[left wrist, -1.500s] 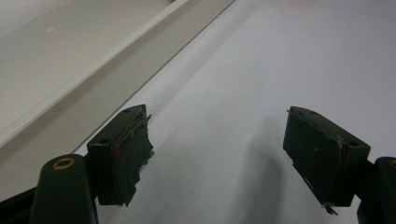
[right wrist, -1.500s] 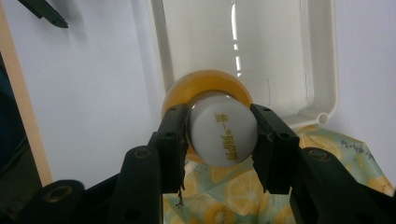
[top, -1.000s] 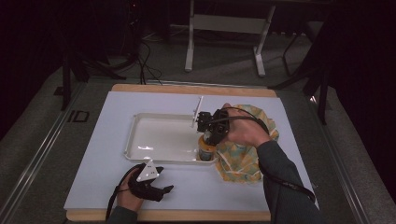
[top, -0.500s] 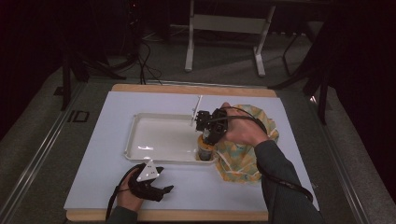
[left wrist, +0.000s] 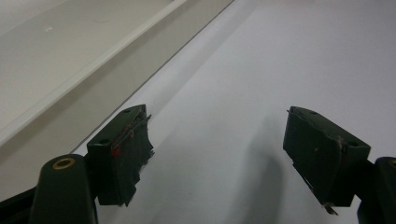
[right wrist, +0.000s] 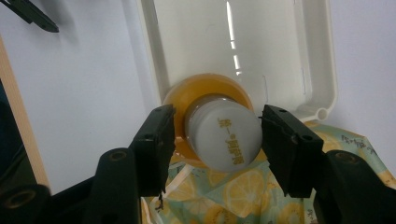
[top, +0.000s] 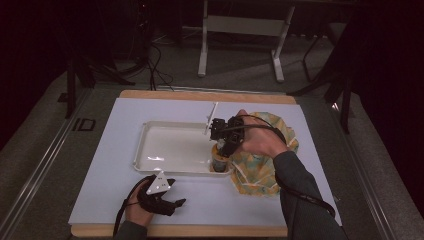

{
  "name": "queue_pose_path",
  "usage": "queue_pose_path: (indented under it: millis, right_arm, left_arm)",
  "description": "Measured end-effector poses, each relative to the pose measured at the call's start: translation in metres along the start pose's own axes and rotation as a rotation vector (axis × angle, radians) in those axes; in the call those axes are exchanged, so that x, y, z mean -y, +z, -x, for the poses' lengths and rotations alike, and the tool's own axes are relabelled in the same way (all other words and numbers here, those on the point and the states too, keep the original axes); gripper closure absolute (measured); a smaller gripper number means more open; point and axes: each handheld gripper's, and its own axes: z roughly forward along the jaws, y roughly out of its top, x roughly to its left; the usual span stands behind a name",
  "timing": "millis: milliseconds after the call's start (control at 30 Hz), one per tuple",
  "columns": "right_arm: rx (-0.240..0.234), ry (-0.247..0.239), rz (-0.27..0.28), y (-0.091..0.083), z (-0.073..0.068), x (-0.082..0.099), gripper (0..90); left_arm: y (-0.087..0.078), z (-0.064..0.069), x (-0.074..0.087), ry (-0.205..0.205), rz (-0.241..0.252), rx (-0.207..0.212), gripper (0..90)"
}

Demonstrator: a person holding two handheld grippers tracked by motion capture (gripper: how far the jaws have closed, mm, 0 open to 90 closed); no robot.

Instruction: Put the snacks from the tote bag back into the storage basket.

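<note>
A: White-capped orange bottle (top: 218,161) is standing in the shallow white plastic tray (top: 165,150), near corner, as a second ago; right gripper (top: 226,145) is staying over it. Left gripper (top: 176,203) is resting wide open, empty.

B: Right gripper view: jaws are flanking the cap (right wrist: 223,140), slightly apart. Contact? Can't tell. Lemon-print cloth (right wrist: 243,196) is partly cut off.

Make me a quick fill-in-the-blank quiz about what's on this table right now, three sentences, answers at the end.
1. The bottle with the white cap stands inside the white ____.
2. The right claw has its jaws on either side of the bottle's ____.
3. The left claw is ____ and holds nothing above the table.

Missing words: tray; cap; open
</note>
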Motion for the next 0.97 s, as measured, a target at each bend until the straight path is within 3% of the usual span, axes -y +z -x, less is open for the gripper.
queue_pose_path:
  millis: [667, 833, 967]
  right_arm:
    - [-0.005, 0.035, 0.031, -0.005, 0.000, 0.027, 37.3]
    - [-0.002, 0.055, 0.045, -0.005, 0.001, 0.043, 36.6]
    - [0.004, 0.101, 0.069, -0.002, 0.000, 0.064, 36.9]
  left_arm:
    - [0.000, 0.000, 0.000, -0.003, 0.002, 0.001, 22.9]
    - [0.001, 0.000, 0.000, -0.007, -0.001, 0.001, 22.9]
    - [0.002, -0.001, -0.001, -0.012, -0.013, -0.002, 22.9]
